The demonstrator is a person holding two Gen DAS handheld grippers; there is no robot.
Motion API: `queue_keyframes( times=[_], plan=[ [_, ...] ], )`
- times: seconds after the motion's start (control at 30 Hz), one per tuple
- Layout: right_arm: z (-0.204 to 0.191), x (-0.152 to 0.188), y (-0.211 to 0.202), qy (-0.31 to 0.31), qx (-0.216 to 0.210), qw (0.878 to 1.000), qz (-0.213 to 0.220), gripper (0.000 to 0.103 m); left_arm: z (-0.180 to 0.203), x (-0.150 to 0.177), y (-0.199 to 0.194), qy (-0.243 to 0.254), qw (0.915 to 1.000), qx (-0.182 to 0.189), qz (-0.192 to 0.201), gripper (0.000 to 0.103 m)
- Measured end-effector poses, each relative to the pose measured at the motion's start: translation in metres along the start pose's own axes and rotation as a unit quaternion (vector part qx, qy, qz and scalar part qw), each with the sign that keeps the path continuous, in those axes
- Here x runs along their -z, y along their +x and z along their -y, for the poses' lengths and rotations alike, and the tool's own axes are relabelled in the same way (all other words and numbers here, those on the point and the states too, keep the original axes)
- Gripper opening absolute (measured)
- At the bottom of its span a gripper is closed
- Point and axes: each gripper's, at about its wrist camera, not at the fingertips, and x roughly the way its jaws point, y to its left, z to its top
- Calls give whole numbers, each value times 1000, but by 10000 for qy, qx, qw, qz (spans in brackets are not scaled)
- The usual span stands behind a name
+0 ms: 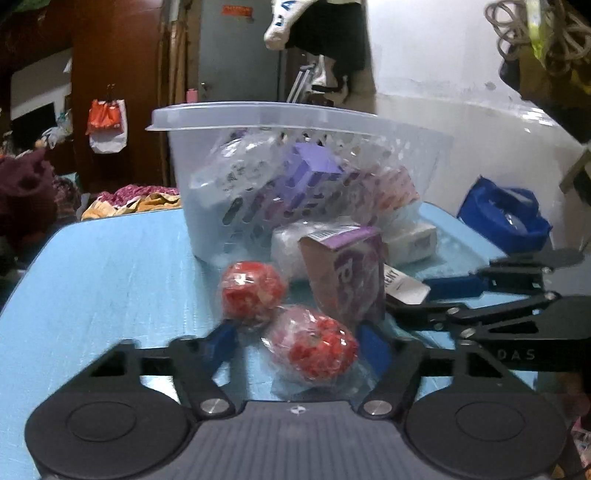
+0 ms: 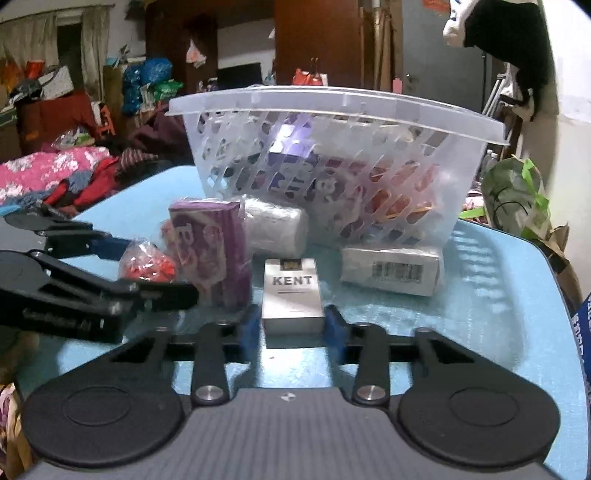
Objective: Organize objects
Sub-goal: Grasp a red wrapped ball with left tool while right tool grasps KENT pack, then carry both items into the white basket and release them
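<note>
- Right gripper [image 2: 291,326] straddles the Kent pack [image 2: 291,295]: blue pads touch or nearly touch both its sides, grip looks closed but can't confirm. Pack lies flat, long axis pointing toward the basket [image 2: 332,107].
- Left gripper [image 1: 295,343] is spread around the near red ball [image 1: 314,347], no contact seen.
- Second red ball [image 1: 253,290] and purple box [image 1: 345,273] stand between the left gripper and the basket.
- White box [image 2: 391,271] sits at the basket's foot.
- Basket wall is tall: lift before going in.

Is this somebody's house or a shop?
Probably a lived-in home, maybe a bedroom: piles of clothes lie behind the blue table, a wooden wardrobe stands at the back, and a sock hangs overhead.
</note>
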Motion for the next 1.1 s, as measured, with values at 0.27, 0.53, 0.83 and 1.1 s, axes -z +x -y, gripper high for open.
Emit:
queue_keyframes(
  times=[0.27,0.53,0.83,1.1],
  plan=[
    [-1,1,-4,44,64,9997,242,40,-15,7,-15,-372,9977,224,516,52],
    [12,7,-24,498,8,9928,1086,40,-13,10,-28,-346,9930,23,1132,52],
    [14,11,-34,644,15,9848,1611,40,-16,11,-33,-310,9905,-40,1341,52],
    [13,15,-40,652,-13,9798,1892,40,-17,13,-36,-304,9897,-75,1397,52]
  ],
)
